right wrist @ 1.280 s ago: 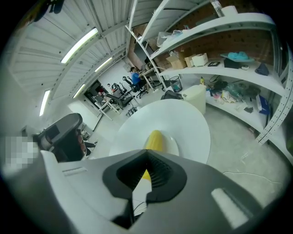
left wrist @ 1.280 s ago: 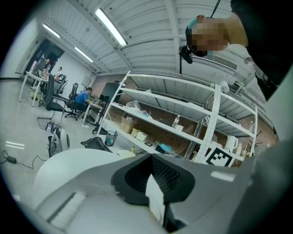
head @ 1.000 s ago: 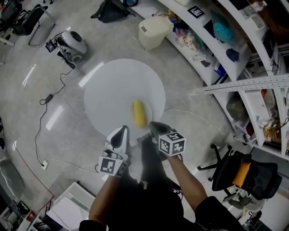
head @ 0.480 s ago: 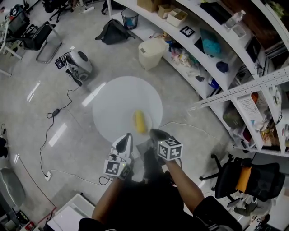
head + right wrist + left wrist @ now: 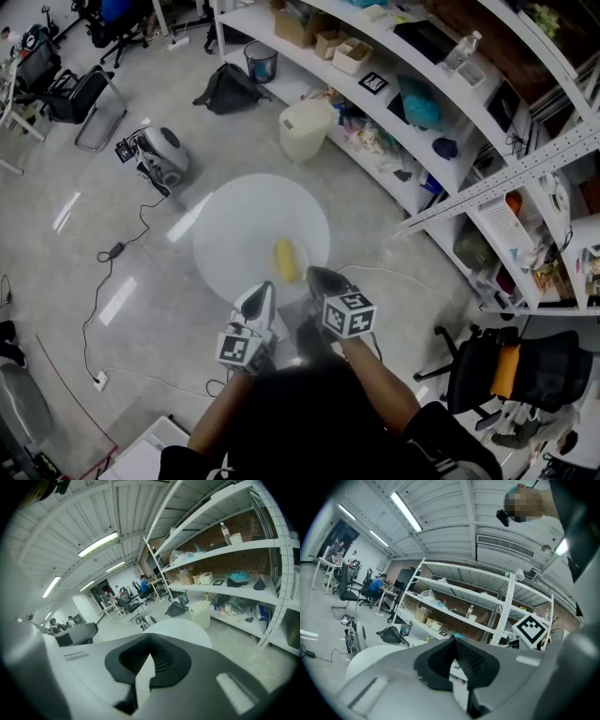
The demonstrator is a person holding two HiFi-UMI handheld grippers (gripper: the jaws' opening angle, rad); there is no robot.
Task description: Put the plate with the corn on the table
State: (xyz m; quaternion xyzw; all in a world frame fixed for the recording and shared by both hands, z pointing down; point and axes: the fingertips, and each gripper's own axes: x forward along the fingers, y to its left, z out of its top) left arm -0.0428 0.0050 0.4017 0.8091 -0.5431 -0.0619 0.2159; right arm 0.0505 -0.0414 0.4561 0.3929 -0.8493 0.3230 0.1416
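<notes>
head view: corn [image 5: 286, 260] lies on the near part of the round white surface [image 5: 239, 225], long axis pointing away from the person. we cannot separate the plate under it from the white top.

left tool [image 5: 266, 287] and right tool [image 5: 312, 273] are held side by side over the near rim of the surface, tips pointing toward the corn and just short of it. neither touches it.

left gripper view: the dark pads meet, jaws together, with nothing we can name between them. right gripper view: the same, jaws together and pads closed on each other. a thin pale sliver shows in the slit below, and we cannot tell what it is. the whole round surface sits ahead of and below this tool, well apart from it.

surroundings: long white shelving [image 5: 441, 84] runs along the right, a cream bin [image 5: 305, 129] stands beside the surface at its far side, and a black office chair [image 5: 497, 366] is at lower right.
</notes>
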